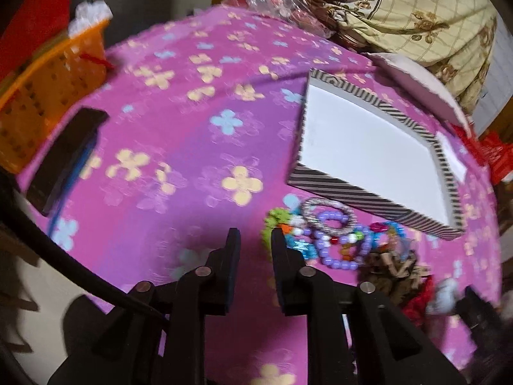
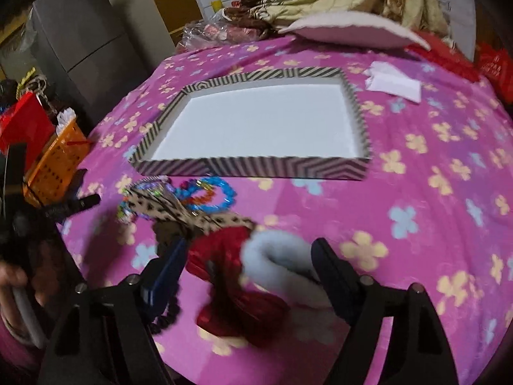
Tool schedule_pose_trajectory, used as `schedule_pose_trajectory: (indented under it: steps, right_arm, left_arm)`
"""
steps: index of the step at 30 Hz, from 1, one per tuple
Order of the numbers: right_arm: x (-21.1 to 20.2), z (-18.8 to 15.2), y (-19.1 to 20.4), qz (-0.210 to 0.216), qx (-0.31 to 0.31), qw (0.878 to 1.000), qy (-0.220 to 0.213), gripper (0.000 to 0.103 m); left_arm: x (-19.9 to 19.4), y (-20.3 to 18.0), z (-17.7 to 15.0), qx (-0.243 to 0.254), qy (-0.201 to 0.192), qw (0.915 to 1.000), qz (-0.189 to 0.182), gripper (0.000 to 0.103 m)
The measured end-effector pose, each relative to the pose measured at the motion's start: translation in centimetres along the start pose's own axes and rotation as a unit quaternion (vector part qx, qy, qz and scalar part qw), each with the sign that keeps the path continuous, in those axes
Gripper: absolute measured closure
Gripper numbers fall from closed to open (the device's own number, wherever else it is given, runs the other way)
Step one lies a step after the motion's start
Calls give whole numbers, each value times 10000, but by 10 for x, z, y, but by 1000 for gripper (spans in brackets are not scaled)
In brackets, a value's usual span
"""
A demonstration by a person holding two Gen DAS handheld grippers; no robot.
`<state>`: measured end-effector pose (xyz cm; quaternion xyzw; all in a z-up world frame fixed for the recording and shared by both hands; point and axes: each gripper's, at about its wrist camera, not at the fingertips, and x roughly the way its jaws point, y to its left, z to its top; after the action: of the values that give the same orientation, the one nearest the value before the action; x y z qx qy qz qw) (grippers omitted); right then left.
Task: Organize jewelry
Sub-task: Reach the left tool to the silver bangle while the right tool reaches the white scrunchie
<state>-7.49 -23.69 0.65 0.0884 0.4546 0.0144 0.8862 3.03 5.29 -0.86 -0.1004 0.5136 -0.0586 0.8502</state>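
Spreading wide, the right tool (image 2: 248, 256) straddles a pale blue scrunchie (image 2: 275, 260) and a red one (image 2: 224, 250). The left tool (image 1: 256, 240) hangs narrowly parted, holding nothing, beaded bracelets (image 1: 336, 240) at its two o'clock beside the striped tray (image 1: 340, 192).
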Motion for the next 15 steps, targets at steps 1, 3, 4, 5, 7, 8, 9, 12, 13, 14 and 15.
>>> schedule_pose_trajectory:
  steps: [1,3,4,5,7,8,9,12,13,14,15]
  right_arm:
    - [-2,-4,-2,20,28,10000,-3,20]
    - [-5,-9,-7,86,98,9999,8,20]
    - [-6,-12,-8,118,101,9999,15,20]
    - [-5,-13,-8,105,88,9999,26,20]
    - [-6,-15,-8,88,62,9999,21,20]
    - [-8,-16,-8,88,38,10000,2,20]
    - [-10,-18,-8,77,11,10000,-30,20]
    - [-15,-22,-7,-144,-190,9996,-138,20]
    - [-15,-24,-7,-271,-282,9991,-133,20]
    - [-14,-26,-8,-356,-328,9988,-114,20]
    - [-12,-26,-9,-402,-349,9985,-90,21]
  left_arm:
    - [1,0,2,-44,59,9999,-85,77]
    - [2,-3,7,-83,122,9997,-195,75]
    - [2,-4,9,-91,137,9996,-239,74]
    - [4,-7,13,-100,183,9993,-304,71]
    - [10,-10,19,-158,345,9985,-388,69]
    - [13,-13,23,-190,429,9980,-417,69]
    - [15,-14,26,-169,469,9978,-430,69]
    - [25,-19,34,-127,591,9974,-391,69]
    - [30,-19,36,-178,674,9967,-415,69]
    - [33,-18,37,-220,757,9959,-453,69]
    - [37,-17,38,-259,829,9950,-492,69]
